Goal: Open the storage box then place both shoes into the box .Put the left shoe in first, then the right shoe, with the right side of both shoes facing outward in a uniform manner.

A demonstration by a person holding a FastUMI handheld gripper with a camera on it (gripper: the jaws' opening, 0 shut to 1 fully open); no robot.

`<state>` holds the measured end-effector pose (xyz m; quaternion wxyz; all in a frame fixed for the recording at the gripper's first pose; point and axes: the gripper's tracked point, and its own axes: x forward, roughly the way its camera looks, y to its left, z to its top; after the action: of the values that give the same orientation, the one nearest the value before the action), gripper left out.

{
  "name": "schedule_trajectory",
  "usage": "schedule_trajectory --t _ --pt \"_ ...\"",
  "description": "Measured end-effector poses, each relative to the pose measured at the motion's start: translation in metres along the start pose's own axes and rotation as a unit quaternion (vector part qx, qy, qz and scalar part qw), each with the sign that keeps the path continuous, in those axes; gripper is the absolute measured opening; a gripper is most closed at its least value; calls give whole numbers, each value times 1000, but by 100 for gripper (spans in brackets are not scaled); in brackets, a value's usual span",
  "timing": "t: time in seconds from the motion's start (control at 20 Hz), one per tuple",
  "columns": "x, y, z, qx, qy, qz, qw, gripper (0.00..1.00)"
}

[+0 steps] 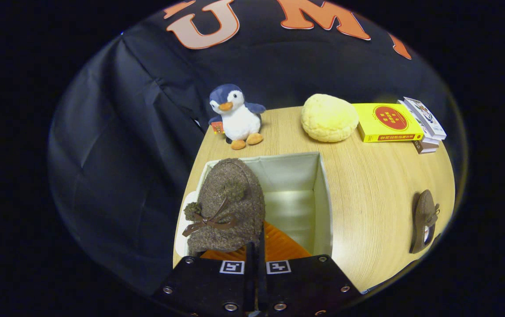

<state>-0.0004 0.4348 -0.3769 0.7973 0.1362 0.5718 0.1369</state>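
One worktop (366, 193) is seen, carrying one open storage box (322, 193). Over its left part one brown shoe (228, 207) is held by the gripper (256, 264), jaws nearly closed on it. A second shoe (424, 220) lies far right.

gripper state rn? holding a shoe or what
gripper: shut on the shoe, holding it over the open box.

The gripper (256, 259) fingers hide the near end of the shoe (226, 209). That shoe covers the box's (322, 198) left wall. Book (386, 122) covers are too small to read.
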Motion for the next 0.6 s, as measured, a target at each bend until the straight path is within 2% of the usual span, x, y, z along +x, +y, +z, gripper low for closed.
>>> schedule_trajectory --t 0.35,0.55,0.6 --pt "34 6 -25 10 42 -16 999 5" --pt "51 15 -53 -4 90 0 996 14" --pt "54 23 -60 -1 98 15 995 16"
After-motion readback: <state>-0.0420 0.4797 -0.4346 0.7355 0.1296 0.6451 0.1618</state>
